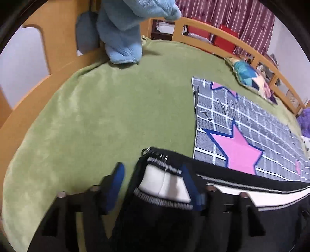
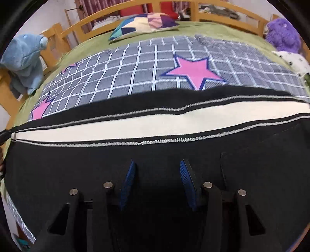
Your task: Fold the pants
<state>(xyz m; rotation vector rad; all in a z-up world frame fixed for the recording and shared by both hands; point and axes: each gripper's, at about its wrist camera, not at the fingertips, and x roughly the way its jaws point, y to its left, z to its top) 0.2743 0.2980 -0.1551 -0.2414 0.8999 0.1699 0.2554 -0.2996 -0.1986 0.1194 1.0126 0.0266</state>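
While both tongs hover low over the bed, the left tongs [image 1: 153,186] stand about half open, straddling the hem end of the pants [image 1: 168,186]; one pad sits over the green bedcover [image 1: 96,120], the other over the cloth, and neither presses on it, so nothing is held. In the right wrist view the right tongs [image 2: 157,182] are likewise about half open above the black body of the pants [image 2: 135,155], with fabric beneath the gap but no grip visible. The pants lie stretched lengthwise along the near edge of the bed, a cream side stripe [image 2: 155,120] with white stitching running from end to end, one leg apparently stacked on the other. Their far edge overlaps the grey grid blanket [image 2: 135,69] with pink stars [image 2: 193,71]. Beyond it, toward the far edge of the bed, rest a patchwork pillow [image 2: 143,23], a blue plush toy [image 2: 25,60] at the left corner and a purple plush toy [image 2: 282,36] at the right corner, backed by the wooden bed rail [image 2: 222,9].

Judged from this layout, the lengthwise fold is done and the crosswise fold is in hand. The next move calls for both tongs to pinch all layers at the hem end, then carry it over toward the waist without dragging the blanket.
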